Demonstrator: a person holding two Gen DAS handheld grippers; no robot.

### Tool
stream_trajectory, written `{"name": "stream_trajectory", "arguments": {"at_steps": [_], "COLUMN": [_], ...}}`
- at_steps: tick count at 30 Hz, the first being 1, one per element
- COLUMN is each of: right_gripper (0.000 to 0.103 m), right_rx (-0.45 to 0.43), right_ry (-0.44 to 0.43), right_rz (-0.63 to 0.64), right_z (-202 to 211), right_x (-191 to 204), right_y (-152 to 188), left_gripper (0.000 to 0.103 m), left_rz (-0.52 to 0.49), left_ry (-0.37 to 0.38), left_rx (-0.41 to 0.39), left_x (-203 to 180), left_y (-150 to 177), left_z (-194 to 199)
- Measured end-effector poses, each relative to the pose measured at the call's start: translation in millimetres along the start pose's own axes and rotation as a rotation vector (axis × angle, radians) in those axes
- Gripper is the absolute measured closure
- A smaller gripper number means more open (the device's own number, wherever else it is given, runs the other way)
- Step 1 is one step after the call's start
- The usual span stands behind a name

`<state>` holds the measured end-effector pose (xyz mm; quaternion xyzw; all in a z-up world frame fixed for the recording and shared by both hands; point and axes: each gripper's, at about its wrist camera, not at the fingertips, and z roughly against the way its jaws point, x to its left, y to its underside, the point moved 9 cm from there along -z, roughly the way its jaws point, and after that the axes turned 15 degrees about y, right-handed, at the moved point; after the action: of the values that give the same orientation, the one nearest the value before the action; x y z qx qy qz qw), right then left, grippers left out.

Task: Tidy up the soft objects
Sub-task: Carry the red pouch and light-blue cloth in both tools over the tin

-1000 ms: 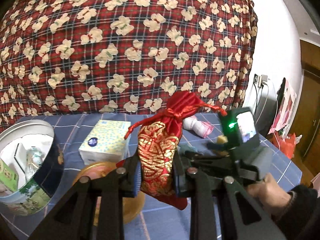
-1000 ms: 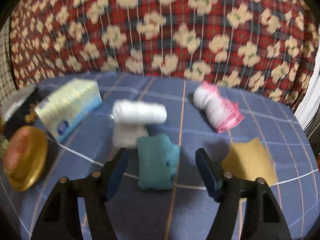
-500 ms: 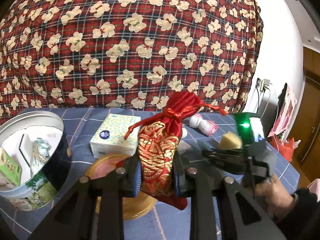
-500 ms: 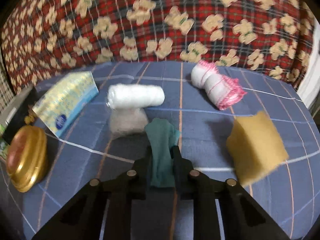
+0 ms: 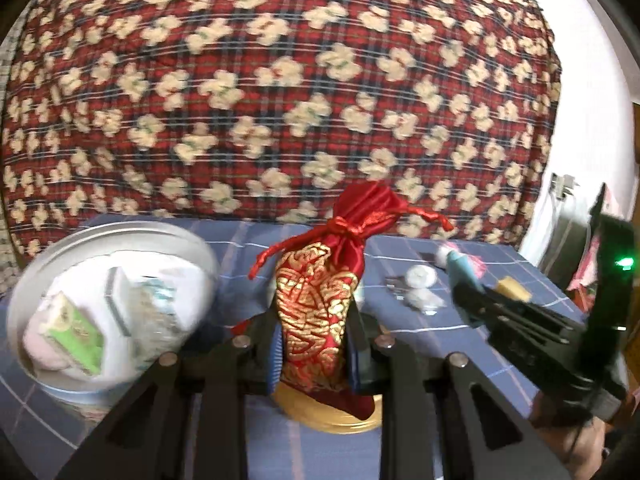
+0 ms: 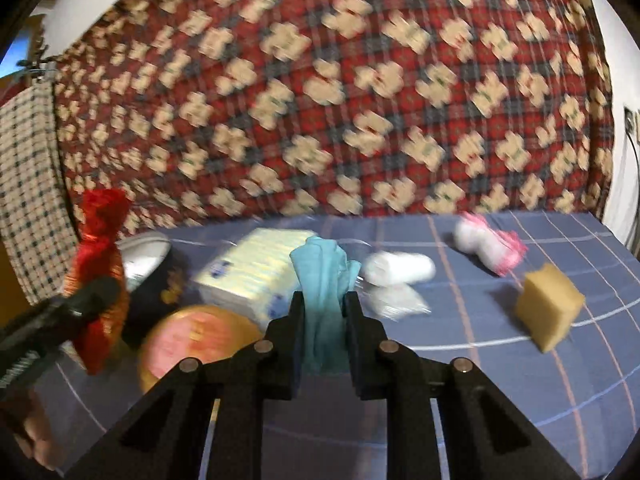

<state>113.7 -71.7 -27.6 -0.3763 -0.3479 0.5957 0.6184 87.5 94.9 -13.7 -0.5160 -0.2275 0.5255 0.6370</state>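
My left gripper (image 5: 314, 354) is shut on a red and gold drawstring pouch (image 5: 320, 300) and holds it upright above the table, just right of a round metal tin (image 5: 110, 304) with packets in it. My right gripper (image 6: 323, 322) is shut on a teal cloth (image 6: 322, 292) lifted off the blue checked table (image 6: 520, 380). The pouch also shows at the left in the right wrist view (image 6: 98, 280). The right gripper with the cloth shows at the right in the left wrist view (image 5: 464, 276).
On the table lie a tissue pack (image 6: 256, 276), a gold round lid (image 6: 196, 340), a white roll (image 6: 400, 268), a white wad (image 6: 394, 300), a pink-trimmed white bundle (image 6: 488, 246) and a yellow sponge (image 6: 548, 306). A red floral quilt (image 6: 320, 100) stands behind.
My right gripper closed on the teal cloth and lifted it off the table. My left gripper carried the pouch left, toward the round tin.
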Motion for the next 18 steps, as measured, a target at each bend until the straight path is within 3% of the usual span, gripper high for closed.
{"name": "stream_trajectory", "arguments": {"at_steps": [18], "right_gripper": [0.083], "right_rx": [-0.086], "right_ry": [-0.194], "right_rz": [0.101], "right_z": [24], "right_x": [146], "right_y": [-16], "left_gripper": [0.08], "left_rz": [0.113], "left_ry": [-0.181], "left_rx": [-0.051], "left_x": [110], "left_y": [-2], "left_z": [44]}}
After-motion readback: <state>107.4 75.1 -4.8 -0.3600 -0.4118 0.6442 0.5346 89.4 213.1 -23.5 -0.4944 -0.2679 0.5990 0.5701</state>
